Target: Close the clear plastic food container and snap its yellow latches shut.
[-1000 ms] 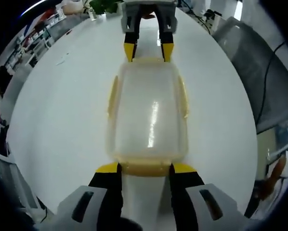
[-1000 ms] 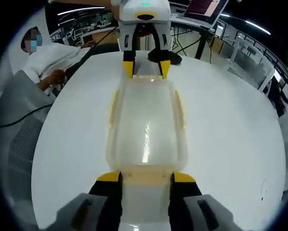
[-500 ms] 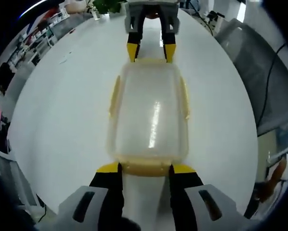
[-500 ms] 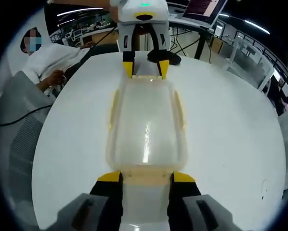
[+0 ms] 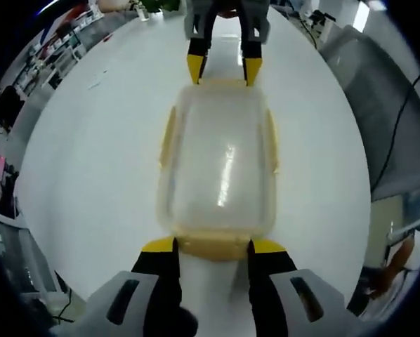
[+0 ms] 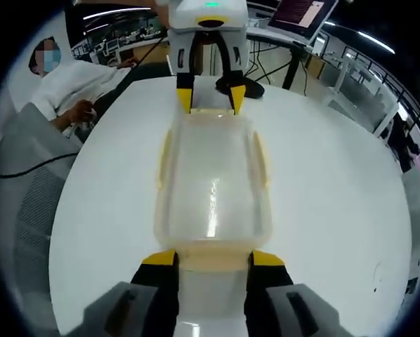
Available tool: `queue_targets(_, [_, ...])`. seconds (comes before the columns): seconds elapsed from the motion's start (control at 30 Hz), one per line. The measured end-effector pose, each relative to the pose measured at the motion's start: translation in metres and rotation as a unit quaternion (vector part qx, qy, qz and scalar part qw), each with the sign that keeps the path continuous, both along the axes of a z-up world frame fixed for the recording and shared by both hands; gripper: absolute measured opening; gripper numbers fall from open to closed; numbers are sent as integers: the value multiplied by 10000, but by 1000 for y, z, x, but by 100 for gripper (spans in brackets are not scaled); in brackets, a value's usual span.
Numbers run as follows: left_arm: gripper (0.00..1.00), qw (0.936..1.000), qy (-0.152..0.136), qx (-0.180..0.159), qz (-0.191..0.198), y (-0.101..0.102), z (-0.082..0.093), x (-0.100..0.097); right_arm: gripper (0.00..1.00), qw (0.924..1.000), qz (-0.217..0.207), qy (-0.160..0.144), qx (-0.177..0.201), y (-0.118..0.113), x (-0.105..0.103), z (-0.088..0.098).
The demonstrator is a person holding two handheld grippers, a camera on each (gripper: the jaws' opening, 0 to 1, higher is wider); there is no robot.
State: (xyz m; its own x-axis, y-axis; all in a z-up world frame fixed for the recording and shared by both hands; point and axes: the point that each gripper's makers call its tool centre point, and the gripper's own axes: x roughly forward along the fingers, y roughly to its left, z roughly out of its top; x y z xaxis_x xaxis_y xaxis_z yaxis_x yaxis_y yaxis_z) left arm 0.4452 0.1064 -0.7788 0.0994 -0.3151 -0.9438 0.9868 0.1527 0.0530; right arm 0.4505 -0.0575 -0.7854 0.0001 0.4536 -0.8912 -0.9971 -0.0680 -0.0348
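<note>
The white bench (image 5: 90, 175) carries the lidded container (image 5: 220, 168) at centre. Its short-end latches sit between each claw's parted jaws: left claw (image 5: 213, 246) at 6 o'clock, right claw (image 5: 222, 70) at 12. Since a second ago the far claw has edged slightly away; side latches (image 5: 168, 137) probably remain unsnapped.

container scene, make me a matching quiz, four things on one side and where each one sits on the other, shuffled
Things:
1. food container
2. left claw
3. right claw
4. laptop

Places:
a. at the container's far end in the left gripper view
b. on a desk beyond the white table
c. lying on the white table between both claws
d. at the container's near end in the left gripper view

Pairs: 1-c, 2-d, 3-a, 4-b
</note>
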Motion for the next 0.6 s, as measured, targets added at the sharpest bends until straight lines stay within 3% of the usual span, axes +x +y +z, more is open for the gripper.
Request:
queue_targets(0.27, [35,9998,-157,131,-30,-5,27,1,34,9999,9,-116,76,-5,-1,26])
queue_targets(0.6, [35,9994,-244,173,-152,-26,51,-6,34,9994,79,-320,40,-26,-12,55])
